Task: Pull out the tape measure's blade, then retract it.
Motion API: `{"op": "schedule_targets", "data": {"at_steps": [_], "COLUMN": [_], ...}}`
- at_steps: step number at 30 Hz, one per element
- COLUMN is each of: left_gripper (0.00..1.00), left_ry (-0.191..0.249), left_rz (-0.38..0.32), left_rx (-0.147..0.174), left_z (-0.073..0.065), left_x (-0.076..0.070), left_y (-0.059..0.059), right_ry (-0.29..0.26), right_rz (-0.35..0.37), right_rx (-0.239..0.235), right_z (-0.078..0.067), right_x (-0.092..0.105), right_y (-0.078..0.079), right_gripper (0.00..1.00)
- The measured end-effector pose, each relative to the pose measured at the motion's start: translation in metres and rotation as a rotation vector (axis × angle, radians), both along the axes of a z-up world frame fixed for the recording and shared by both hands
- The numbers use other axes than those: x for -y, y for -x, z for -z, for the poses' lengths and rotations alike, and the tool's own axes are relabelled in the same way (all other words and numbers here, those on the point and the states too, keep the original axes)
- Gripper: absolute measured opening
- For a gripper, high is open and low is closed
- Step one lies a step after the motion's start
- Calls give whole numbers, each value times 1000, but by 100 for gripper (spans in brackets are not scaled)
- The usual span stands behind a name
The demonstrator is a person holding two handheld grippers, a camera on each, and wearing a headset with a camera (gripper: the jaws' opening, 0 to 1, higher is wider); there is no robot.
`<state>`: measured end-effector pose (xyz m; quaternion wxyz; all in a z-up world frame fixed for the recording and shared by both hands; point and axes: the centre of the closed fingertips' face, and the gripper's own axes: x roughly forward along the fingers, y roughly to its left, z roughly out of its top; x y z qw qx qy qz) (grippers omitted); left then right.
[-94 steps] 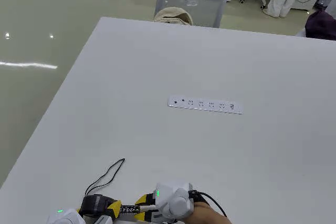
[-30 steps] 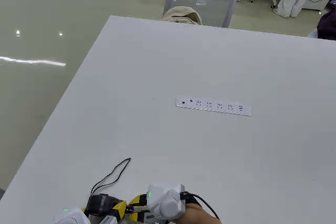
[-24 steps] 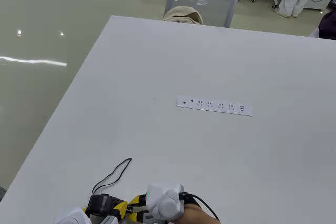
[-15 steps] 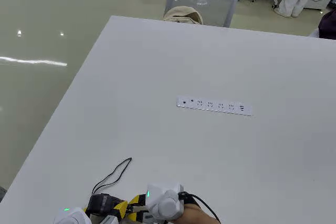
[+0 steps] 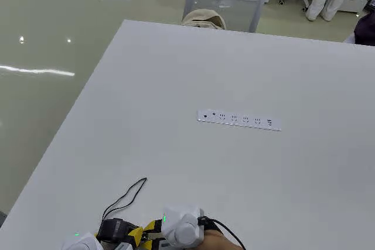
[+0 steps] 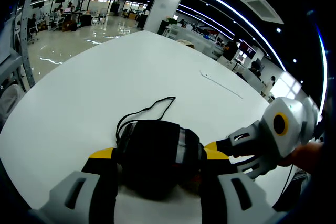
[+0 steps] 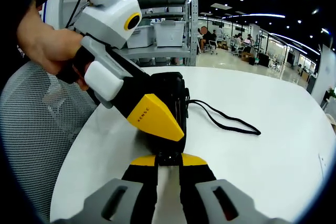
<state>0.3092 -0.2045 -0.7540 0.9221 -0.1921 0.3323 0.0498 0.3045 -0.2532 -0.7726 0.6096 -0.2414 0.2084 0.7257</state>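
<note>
Left tool [image 6: 158, 153] clamps a black tape measure [image 6: 152, 142], well apart from the power strip [image 5: 238, 119]; right tool [image 7: 168, 161] pinches its blade tip [image 7: 168, 156].

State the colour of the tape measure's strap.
The strap is black; clearest in the right gripper view.

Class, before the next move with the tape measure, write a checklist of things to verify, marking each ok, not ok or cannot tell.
1. Left claw clamped around the tape measure case: ok.
2. Right claw closed at the case mouth, on the blade tip: ok.
3. Retraction finished: cannot tell, the claws hide the mouth.
4. Wrist strap lying loose on the table, not caught in either claw: ok.
5. Power strip well away from the work: ok.
</note>
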Motion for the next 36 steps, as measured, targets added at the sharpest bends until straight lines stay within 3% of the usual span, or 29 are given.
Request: {"op": "schedule_targets", "data": {"at_steps": [6, 10, 23, 36], "left_gripper": [61, 62, 63, 63], "left_ry": [-4, 30, 38, 45], "left_rz": [16, 1, -10, 1], "left_rx": [-16, -22, -21, -32], "left_z": [5, 6, 5, 6], "left_x": [5, 5, 5, 5], "left_y": [3, 3, -2, -1], "right_ry": [13, 6, 11, 19], "right_rz": [-4, 6, 22, 52], "right_rx": [7, 7, -1, -27], "right_z": [6, 5, 5, 6], "right_x": [2, 2, 2, 7], "right_y": [3, 2, 1, -2], "right_gripper": [14, 14, 15, 22]}}
